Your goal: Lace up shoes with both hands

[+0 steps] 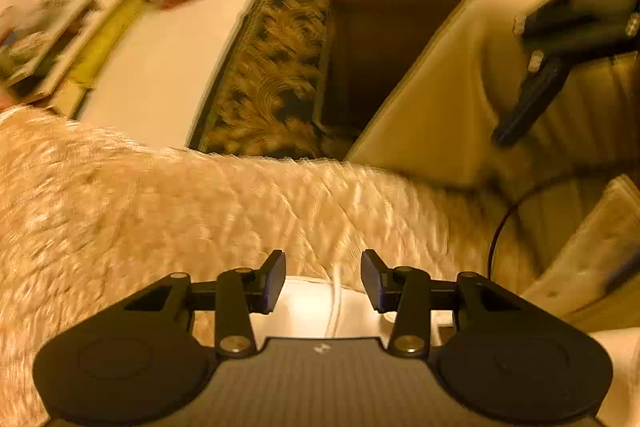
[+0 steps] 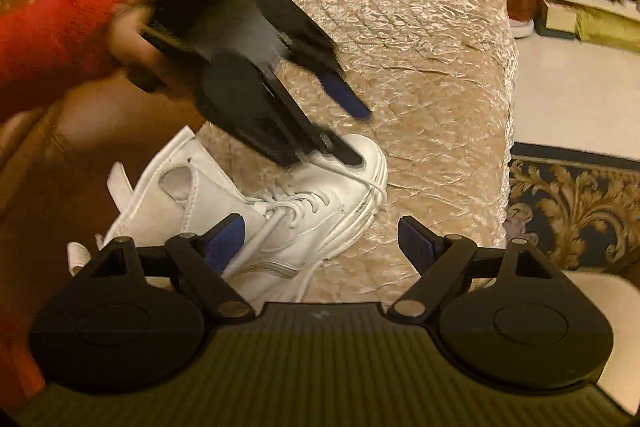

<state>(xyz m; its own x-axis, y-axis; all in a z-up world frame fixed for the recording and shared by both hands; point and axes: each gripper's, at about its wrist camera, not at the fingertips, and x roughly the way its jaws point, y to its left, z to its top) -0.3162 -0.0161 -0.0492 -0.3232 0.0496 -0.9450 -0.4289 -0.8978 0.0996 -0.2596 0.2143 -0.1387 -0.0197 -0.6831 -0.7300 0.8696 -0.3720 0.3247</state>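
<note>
On quilted cushion (image 2: 420, 39), white laced shoe (image 2: 240, 227)

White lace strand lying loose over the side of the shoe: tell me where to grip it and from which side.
Grip the loose lace strand just below the eyelets, where it lifts clear of the white shoe. Come in with the right gripper, already open and nearest, fingers straddling the strand. Judging by the view, the left gripper is busy at the toe.
</note>
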